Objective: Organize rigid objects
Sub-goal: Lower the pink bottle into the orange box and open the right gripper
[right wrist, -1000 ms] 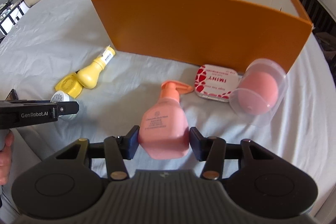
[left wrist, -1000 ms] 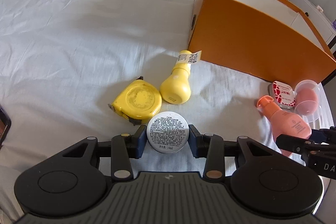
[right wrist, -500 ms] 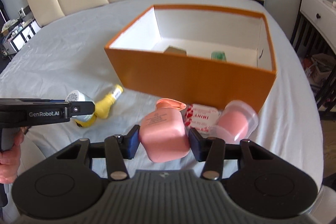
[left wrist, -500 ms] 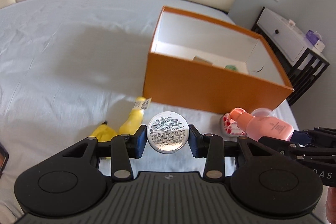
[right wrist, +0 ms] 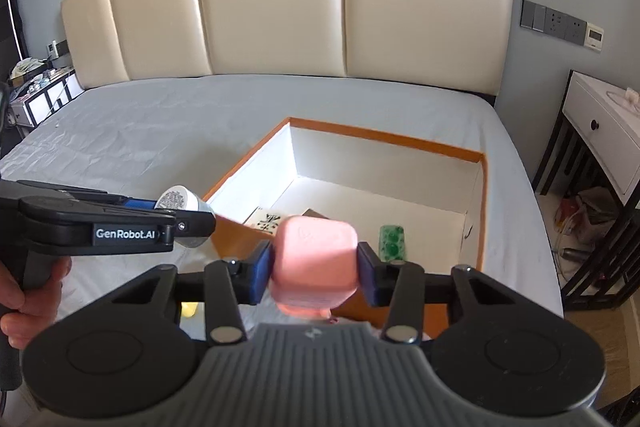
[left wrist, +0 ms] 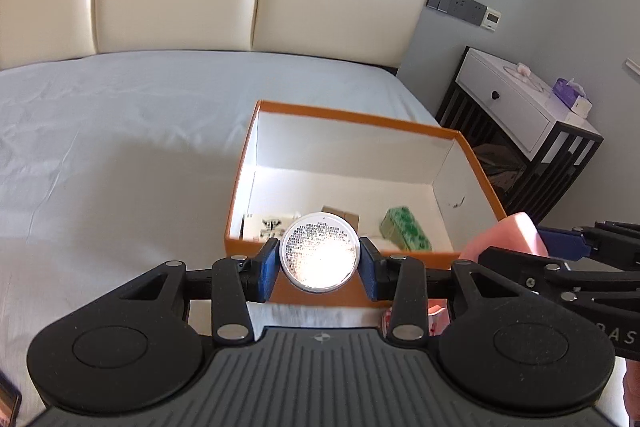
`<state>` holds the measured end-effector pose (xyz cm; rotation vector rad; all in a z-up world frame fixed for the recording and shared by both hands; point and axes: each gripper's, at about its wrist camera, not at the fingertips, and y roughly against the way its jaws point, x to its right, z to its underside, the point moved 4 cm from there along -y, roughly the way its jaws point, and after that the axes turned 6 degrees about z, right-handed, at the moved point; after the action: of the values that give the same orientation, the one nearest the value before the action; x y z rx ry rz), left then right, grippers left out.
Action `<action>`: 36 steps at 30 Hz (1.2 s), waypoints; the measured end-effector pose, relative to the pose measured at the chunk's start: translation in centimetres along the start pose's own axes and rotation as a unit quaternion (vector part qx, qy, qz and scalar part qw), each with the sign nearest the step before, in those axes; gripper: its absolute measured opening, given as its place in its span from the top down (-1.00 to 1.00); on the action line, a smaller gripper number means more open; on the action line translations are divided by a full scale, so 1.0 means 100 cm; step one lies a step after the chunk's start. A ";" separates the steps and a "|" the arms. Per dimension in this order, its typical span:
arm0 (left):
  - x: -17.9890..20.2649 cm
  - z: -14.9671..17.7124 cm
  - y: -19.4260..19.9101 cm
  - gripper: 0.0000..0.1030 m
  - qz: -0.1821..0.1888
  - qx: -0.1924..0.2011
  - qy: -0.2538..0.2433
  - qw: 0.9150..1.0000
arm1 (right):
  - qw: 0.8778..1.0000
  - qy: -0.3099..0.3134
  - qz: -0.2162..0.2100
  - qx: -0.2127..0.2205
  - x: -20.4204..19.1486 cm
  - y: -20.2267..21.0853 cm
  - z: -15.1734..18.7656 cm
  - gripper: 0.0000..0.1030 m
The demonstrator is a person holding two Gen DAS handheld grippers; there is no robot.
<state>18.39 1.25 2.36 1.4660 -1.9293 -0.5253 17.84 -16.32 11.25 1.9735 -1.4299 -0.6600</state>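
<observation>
- Left wrist view: your left gripper (left wrist: 319, 259) grips the round tin (left wrist: 319, 251) between its blue pads, and the grip has not changed. One second ago the tin was low over the sheet, beside the yellow things. Now you have lifted it, and it hangs just in front of the near wall of the orange box (left wrist: 478, 163). The floor of the box shows some small things already, among them a green packet (left wrist: 405, 229).
- Right wrist view: your right gripper (right wrist: 315, 265) grips the pink bottle (right wrist: 314, 261). Its jaws have just been closing a little more on the bottle. The bottle also has come up from the sheet and now hangs over the near edge of the box, bottom toward the camera.
- Meaning, as I judge: both lifts are done. What remains is to carry each thing over the box and release it inside.
</observation>
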 end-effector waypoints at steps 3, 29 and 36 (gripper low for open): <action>-0.002 -0.008 -0.009 0.10 0.003 0.000 0.000 1.000 | 1.000 0.010 0.018 0.002 0.004 -0.014 -0.011 0.14; -0.030 -0.044 -0.071 0.10 0.000 -0.035 0.012 0.999 | 0.998 0.035 0.058 0.016 0.019 -0.113 -0.088 0.15; -0.028 -0.045 -0.093 0.10 0.004 -0.062 0.006 0.998 | 0.996 0.038 0.084 -0.008 0.031 -0.159 -0.082 0.15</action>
<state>28.49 1.51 -1.29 1.3806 -1.8587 -0.6197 34.88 -14.03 5.29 1.8230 -1.5194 -0.5147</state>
